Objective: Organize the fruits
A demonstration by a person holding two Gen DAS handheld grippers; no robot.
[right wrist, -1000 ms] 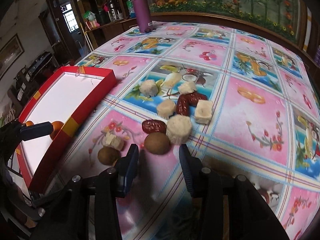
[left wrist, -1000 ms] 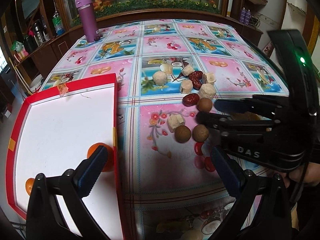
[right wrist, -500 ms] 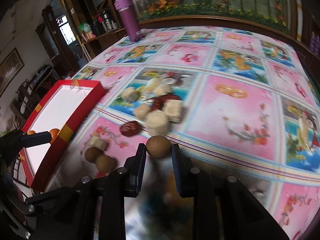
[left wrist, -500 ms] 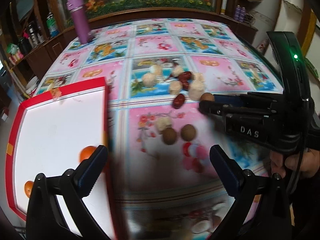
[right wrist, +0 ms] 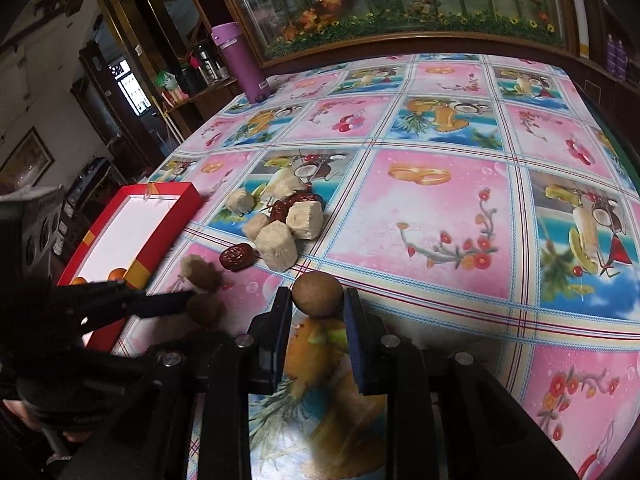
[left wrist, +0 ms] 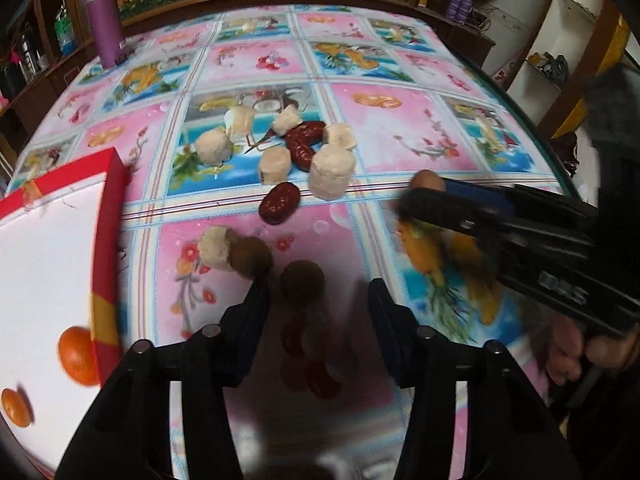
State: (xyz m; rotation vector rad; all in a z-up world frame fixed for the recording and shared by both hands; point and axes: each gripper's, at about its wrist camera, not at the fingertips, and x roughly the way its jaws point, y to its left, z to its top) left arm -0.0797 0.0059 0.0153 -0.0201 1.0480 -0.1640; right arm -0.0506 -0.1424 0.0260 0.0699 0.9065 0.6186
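Note:
My right gripper (right wrist: 316,304) is shut on a brown longan (right wrist: 317,294) and holds it above the table; it shows at the right in the left wrist view (left wrist: 420,188). My left gripper (left wrist: 318,292) is open around a second brown longan (left wrist: 302,282) on the tablecloth. A third longan (left wrist: 250,258) lies beside a pale banana chunk (left wrist: 214,248). A red date (left wrist: 279,202) and a cluster of banana chunks (left wrist: 330,170) and dates (left wrist: 304,142) lie farther back. The red tray (left wrist: 106,208) at the left holds two small oranges (left wrist: 76,354).
A purple bottle (left wrist: 100,18) stands at the table's far left corner. A dark wooden cabinet (right wrist: 400,42) with a floral panel borders the far edge. The fruit-print tablecloth (right wrist: 440,184) covers the table.
My left gripper moved right from over the tray to the longan and narrowed its opening. My right gripper lifted its longan off the table and drew back.

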